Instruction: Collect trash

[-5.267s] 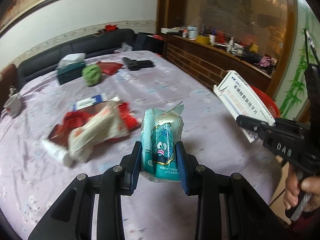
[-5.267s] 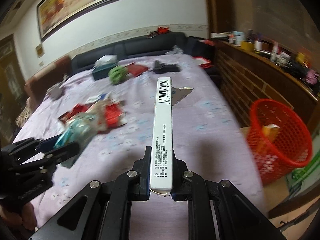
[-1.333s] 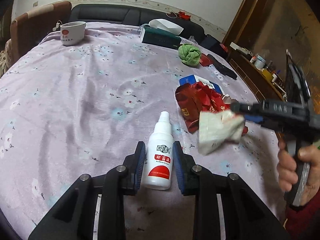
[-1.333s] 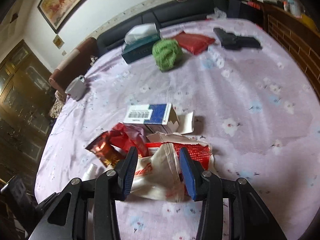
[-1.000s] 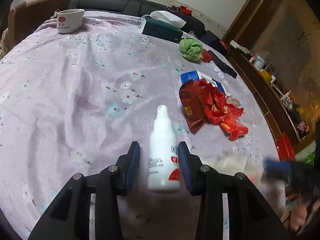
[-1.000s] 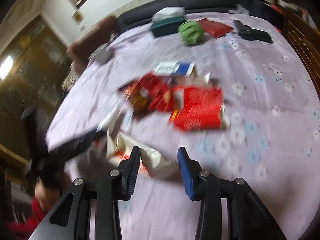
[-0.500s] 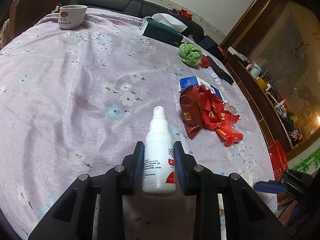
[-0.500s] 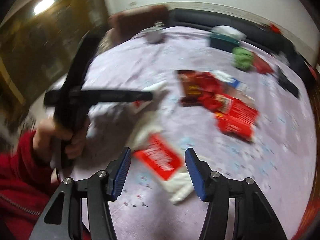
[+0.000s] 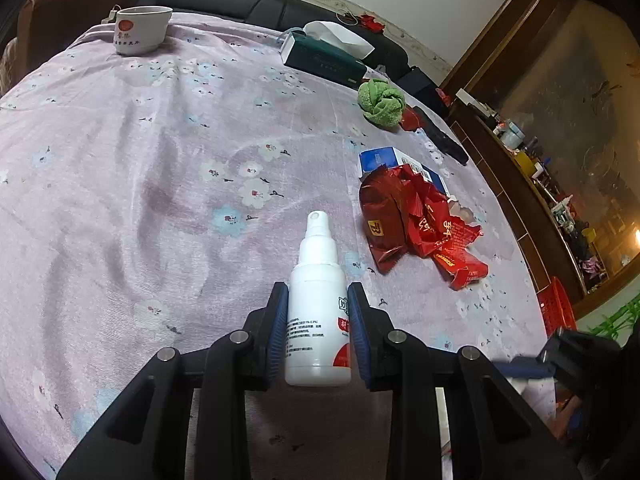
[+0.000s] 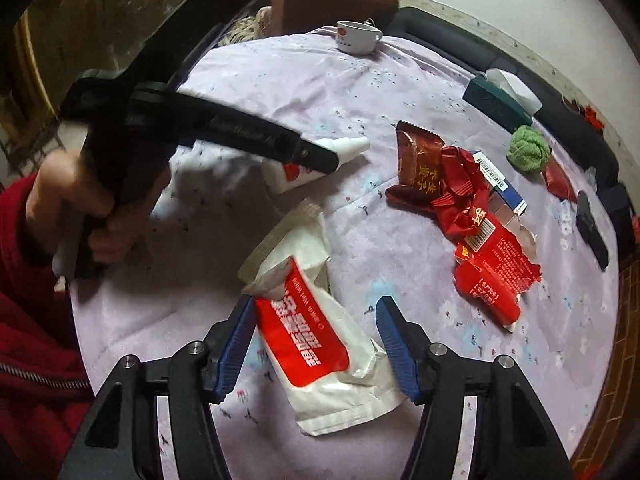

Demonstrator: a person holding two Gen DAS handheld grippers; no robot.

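L gripper (image 9: 318,322): angled down, clamped on spray bottle (image 9: 318,300). R gripper (image 10: 316,344): jaws just opening, white-red packet (image 10: 316,344) loose between.

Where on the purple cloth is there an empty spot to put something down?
The widest bare stretch of cloth lies between the cup, the tissue box and the spray bottle. It is crowded around the red wrappers, the blue box and the green ball.

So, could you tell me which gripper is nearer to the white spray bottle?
Left. The left gripper is shut on the white spray bottle; the right gripper stands open over a red-and-white wrapper nearby.
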